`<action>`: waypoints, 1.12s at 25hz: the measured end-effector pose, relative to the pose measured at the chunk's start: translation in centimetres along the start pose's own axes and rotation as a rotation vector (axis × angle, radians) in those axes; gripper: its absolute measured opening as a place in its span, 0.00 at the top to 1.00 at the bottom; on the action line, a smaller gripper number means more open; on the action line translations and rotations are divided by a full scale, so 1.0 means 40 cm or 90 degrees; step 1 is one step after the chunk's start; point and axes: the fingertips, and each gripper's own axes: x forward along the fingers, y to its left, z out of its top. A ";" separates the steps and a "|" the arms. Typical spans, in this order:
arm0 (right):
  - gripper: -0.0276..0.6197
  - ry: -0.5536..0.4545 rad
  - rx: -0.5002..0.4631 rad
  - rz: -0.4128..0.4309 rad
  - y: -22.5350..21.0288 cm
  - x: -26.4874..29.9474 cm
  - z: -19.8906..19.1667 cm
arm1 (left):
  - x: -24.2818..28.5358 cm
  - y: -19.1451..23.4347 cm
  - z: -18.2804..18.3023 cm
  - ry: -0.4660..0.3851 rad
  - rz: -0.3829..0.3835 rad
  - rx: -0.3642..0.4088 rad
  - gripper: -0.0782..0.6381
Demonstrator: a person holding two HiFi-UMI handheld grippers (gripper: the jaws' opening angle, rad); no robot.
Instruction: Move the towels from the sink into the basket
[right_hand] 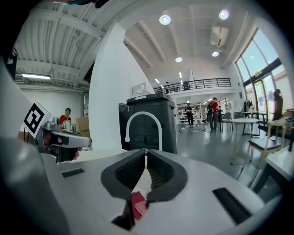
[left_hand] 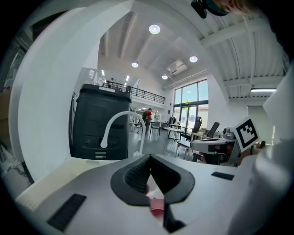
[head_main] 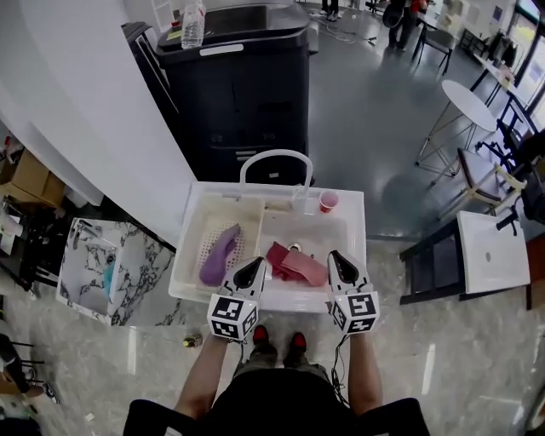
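A white sink (head_main: 353,223) stands in front of me. Its left half holds a cream perforated basket (head_main: 247,209) with a purple towel (head_main: 218,254) lying in it. A dark red towel (head_main: 277,255) and a pink towel (head_main: 308,270) lie in the right basin. My left gripper (head_main: 258,265) hovers over the sink's front edge by the red towel, jaws shut and empty (left_hand: 149,157). My right gripper (head_main: 334,255) hovers just right of the pink towel, also shut with nothing held (right_hand: 146,151). Red towel (right_hand: 138,203) shows below its jaws.
A white arched faucet (head_main: 274,156) rises at the sink's back, with a pink cup (head_main: 328,201) and a clear glass (head_main: 300,200) beside it. Behind stands a black cabinet (head_main: 238,85) with a water bottle (head_main: 193,24). A white table (head_main: 492,251) stands at right.
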 end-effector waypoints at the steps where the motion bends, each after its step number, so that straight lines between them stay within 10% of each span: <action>1: 0.90 0.006 0.005 -0.007 -0.015 -0.008 -0.013 | 0.014 -0.014 -0.008 0.006 -0.007 0.000 0.88; 28: 0.90 0.202 0.067 0.064 -0.079 0.039 -0.463 | 0.215 -0.114 -0.422 0.199 -0.037 -0.054 0.88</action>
